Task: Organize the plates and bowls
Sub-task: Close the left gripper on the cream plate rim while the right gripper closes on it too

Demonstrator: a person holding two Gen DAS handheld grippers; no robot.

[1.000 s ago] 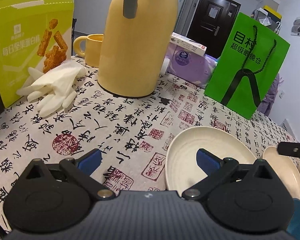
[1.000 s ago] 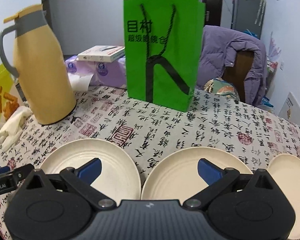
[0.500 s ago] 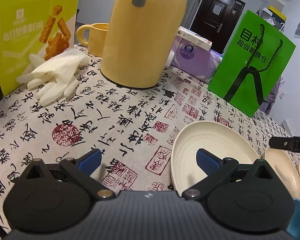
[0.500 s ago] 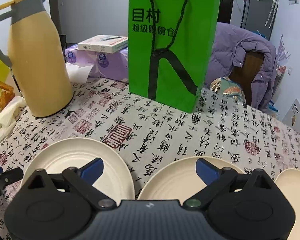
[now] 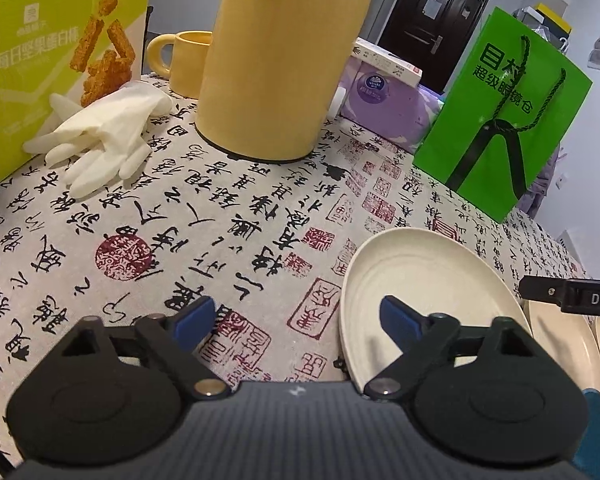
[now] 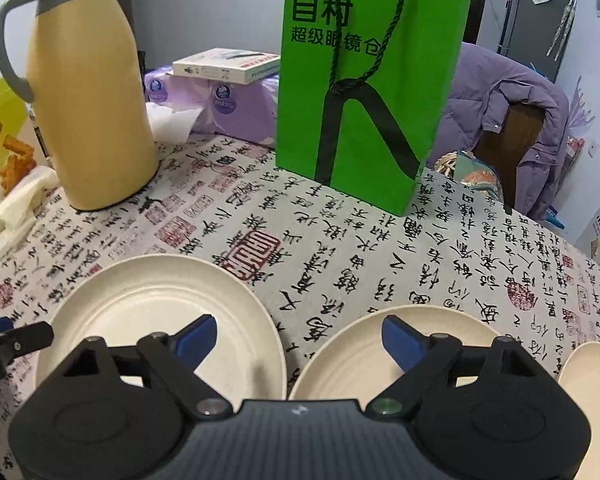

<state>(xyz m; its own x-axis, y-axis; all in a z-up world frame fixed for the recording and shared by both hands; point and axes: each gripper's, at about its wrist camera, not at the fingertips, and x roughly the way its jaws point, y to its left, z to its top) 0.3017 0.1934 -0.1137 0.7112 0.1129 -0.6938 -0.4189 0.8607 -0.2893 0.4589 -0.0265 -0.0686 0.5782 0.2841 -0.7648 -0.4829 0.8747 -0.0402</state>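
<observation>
Left wrist: left tool [image 5: 296, 316] wide, jaws just narrowed slightly, straddling the round cream plastic plate's [image 5: 428, 268] 9 o'clock rim; right tool [image 6: 296, 334] same, empty.

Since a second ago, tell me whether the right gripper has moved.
Yes. The right gripper has come forward and lower toward the green bag, which now looms larger and higher in its view; its open jaws have just been closing, with nothing gripped.

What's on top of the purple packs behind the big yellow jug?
A flat white box lies on the purple packs, and crumpled white paper sits in front. The jug and green bag cover the packs' ends, so anything there is hidden.
</observation>
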